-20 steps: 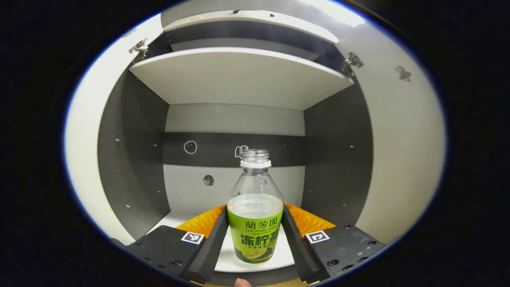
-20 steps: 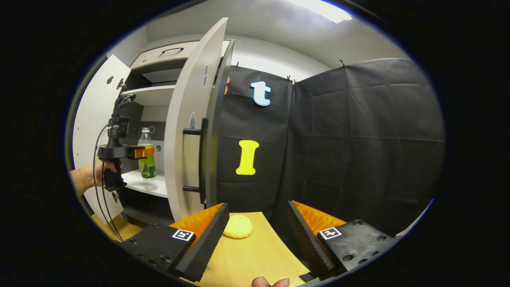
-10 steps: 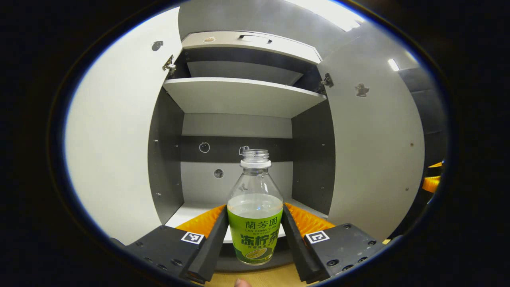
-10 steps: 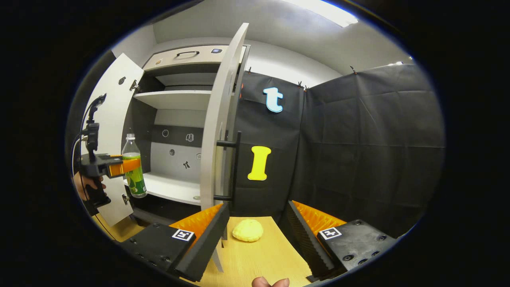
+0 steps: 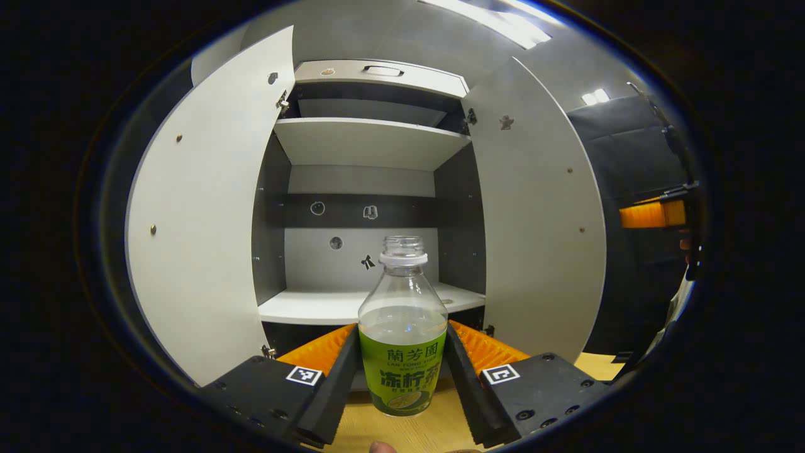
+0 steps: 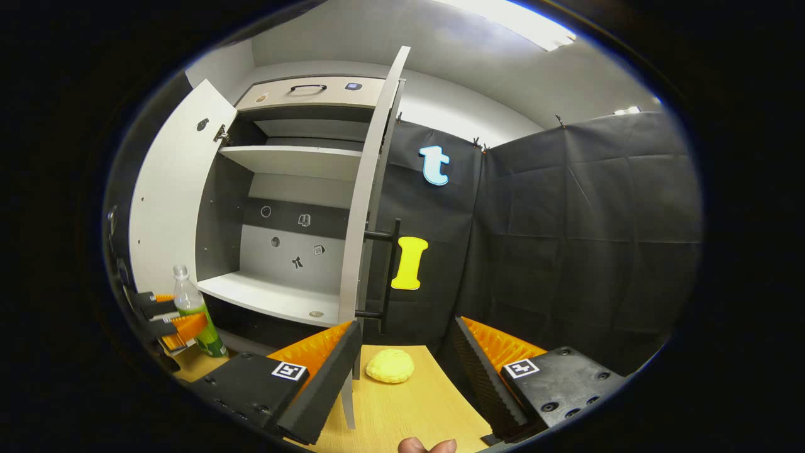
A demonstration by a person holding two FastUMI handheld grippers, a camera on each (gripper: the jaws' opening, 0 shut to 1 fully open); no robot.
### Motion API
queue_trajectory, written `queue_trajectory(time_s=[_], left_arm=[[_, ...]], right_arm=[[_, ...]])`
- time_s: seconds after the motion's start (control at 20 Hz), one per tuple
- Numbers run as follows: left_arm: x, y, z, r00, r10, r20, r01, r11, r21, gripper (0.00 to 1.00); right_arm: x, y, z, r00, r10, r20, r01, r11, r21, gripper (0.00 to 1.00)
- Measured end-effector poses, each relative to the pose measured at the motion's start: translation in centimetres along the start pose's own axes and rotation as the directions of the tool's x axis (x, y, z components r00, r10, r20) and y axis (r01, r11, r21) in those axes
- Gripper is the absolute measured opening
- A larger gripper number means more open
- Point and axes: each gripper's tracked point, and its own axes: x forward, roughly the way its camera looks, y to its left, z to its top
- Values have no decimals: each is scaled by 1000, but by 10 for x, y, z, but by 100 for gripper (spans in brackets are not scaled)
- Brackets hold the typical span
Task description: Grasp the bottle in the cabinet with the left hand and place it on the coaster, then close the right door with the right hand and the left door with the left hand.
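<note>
A clear bottle (image 5: 402, 327) with a green label and no cap stands upright between the fingers of my left gripper (image 5: 402, 371), which is shut on it, out in front of the cabinet (image 5: 371, 145) and just above the wooden table. In the right gripper view the same bottle (image 6: 196, 314) and left gripper (image 6: 170, 318) sit low at the far left. My right gripper (image 6: 409, 371) is open over the table, nothing between its fingers. Both cabinet doors stand open: the left door (image 5: 207, 214) and the right door (image 5: 534, 220), whose edge and black handle (image 6: 390, 270) face my right gripper.
A yellow round pad (image 6: 390, 366) lies on the wooden table (image 6: 409, 409) just beyond my right gripper. The cabinet's lower shelf (image 6: 270, 299) is bare apart from a small disc near its front edge. Black cloth walls close the right side.
My left gripper has pulled the bottle back out of the cabinet and lowered it toward the table. The right gripper has drifted slightly, still open.
</note>
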Motion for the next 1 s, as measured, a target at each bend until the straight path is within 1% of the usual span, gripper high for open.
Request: queue_trajectory(time_s=[0.15, 0.35, 0.45, 0.55, 0.65, 0.75, 0.9, 0.95, 1.0], left_arm=[[-25, -20, -47, 998, -16, -57, 15, 1000, -2, 77], [-50, -42, -90, 995, -30, -90, 30, 1000, -10, 78], [-60, -50, -110, 994, -33, -103, 30, 999, -32, 77], [-68, -57, -129, 992, -40, -116, 35, 998, -48, 78], [-75, -63, -148, 990, -48, -133, 40, 998, -57, 77], [-79, -70, -166, 987, -62, -150, 52, 996, -67, 78], [-80, -83, -184, 983, -91, -162, 80, 994, -75, 78], [-79, -86, -189, 983, -97, -158, 85, 993, -80, 78], [-78, -87, -192, 983, -99, -157, 86, 993, -84, 78]], right_arm=[[-1, -2, 1, 1000, -14, 3, 14, 1000, 7, 98], [-3, -8, 4, 999, -46, 16, 45, 999, 29, 98], [-2, -12, 7, 998, -53, 32, 51, 998, 45, 98], [-1, -12, 14, 997, -49, 68, 45, 998, 47, 98], [0, -10, 14, 996, -35, 80, 34, 999, 15, 97], [0, -5, 13, 997, -12, 80, 12, 1000, -4, 98], [0, 0, 10, 997, 12, 75, -11, 1000, -1, 98], [1, 1, 8, 998, 17, 68, -17, 1000, -8, 95], [2, 1, 6, 998, 23, 61, -23, 1000, -13, 98]])
